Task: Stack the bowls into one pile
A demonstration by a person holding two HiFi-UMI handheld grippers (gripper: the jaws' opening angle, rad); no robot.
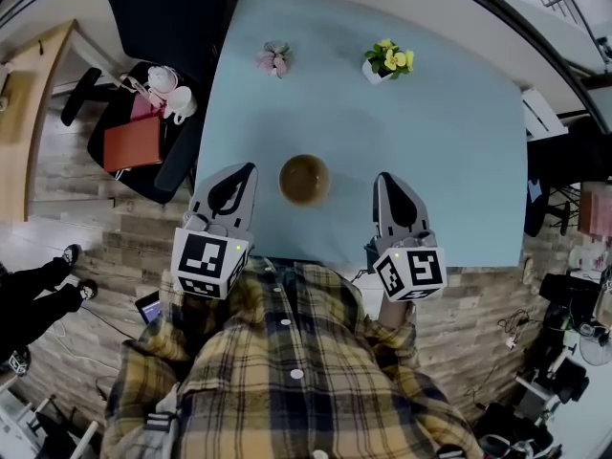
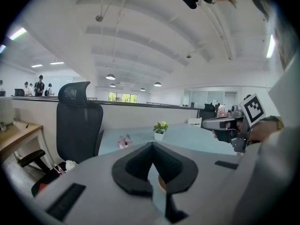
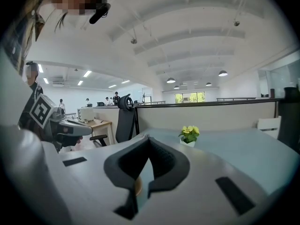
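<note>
on pale blue table (image 1: 459, 161), brown bowl (image 1: 304, 180), black chair (image 1: 167, 17) beside

Looking down, the brown bowl (image 1: 304, 179) may be one or several nested; I cannot tell. In their own views the left gripper (image 1: 247, 172) and right gripper (image 1: 384, 182), jaws pressed together, hide all but a brown sliver of it. The black chair (image 1: 163, 17) runs off the top edge. Somebody's legs (image 1: 38, 299) are cut by the left edge. Distant people (image 2: 41, 85) are too small to make out.
</note>
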